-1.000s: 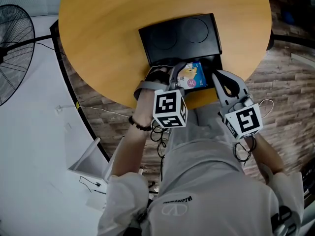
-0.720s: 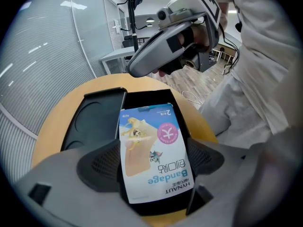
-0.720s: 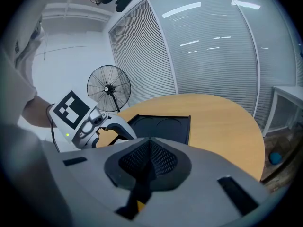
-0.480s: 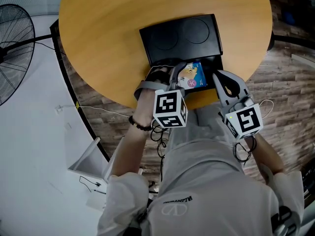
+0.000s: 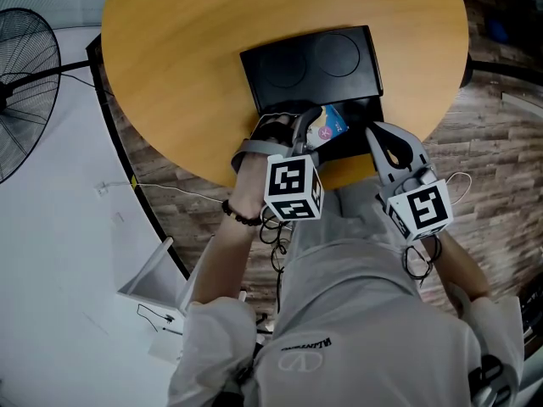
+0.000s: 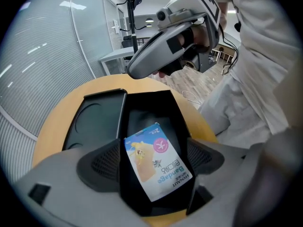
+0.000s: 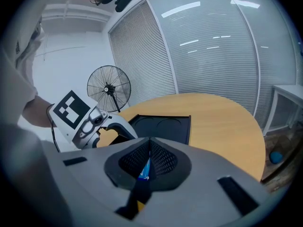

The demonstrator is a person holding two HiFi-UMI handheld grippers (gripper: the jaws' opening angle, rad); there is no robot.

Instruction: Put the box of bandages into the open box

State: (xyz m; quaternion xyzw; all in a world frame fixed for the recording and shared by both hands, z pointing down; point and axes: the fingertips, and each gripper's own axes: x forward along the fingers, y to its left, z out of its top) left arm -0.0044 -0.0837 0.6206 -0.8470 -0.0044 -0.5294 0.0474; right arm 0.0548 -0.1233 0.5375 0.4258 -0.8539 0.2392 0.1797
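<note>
From the head view, we see a round wooden table (image 5: 187, 75) with an open black box (image 5: 361, 113) near its 6 o'clock edge. The box's lid (image 5: 314, 62) is laid back flat toward 12 o'clock. The left gripper (image 5: 307, 134) reaches in from 7 o'clock. The box of bandages (image 5: 326, 125) sits tilted at its tips, inside the black box's walls and showing only a narrow strip of its blue face. The right gripper (image 5: 382, 142) hovers at the black box's 4 o'clock corner. A floor fan (image 5: 25, 91) stands at 9 o'clock.

In the left gripper view, the claw is spread, one pad on each side of the box of bandages. The bandage box lies skewed to the pads, its printed face toward us, over the black box's dark floor. We cannot tell whether it rests on that floor. The right gripper hangs at 12 o'clock.

In the right gripper view, the pads are pressed together at the tips with nothing between them. A blue and yellow sliver shows through the slit below. The left gripper is at 9 o'clock and the lid lies just beyond the pads.
</note>
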